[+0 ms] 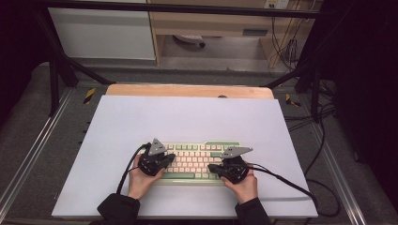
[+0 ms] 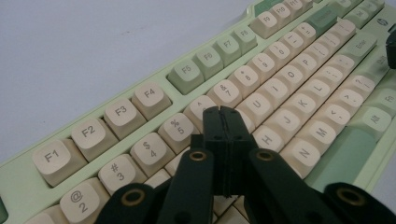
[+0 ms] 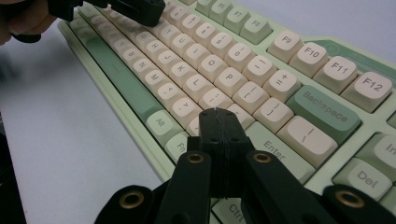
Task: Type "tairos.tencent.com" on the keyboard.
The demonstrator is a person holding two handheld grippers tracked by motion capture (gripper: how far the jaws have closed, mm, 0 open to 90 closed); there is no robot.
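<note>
Below centre in the high view, we see the keyboard (image 1: 195,161) on the white sheet (image 1: 187,122). Our left gripper (image 2: 226,112) hovers over its left keys, jaws pressed together; our right gripper (image 3: 218,113), likewise closed and empty, sits near Enter (image 3: 280,151).

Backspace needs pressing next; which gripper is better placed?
Right. The right gripper, jaws shut, sits near Enter, with the Backspace key just beyond. The left gripper sits mid-keyboard near the 6.

A white table (image 1: 187,119) carries a green keyboard (image 1: 199,161), lying right under both closed claws.
</note>
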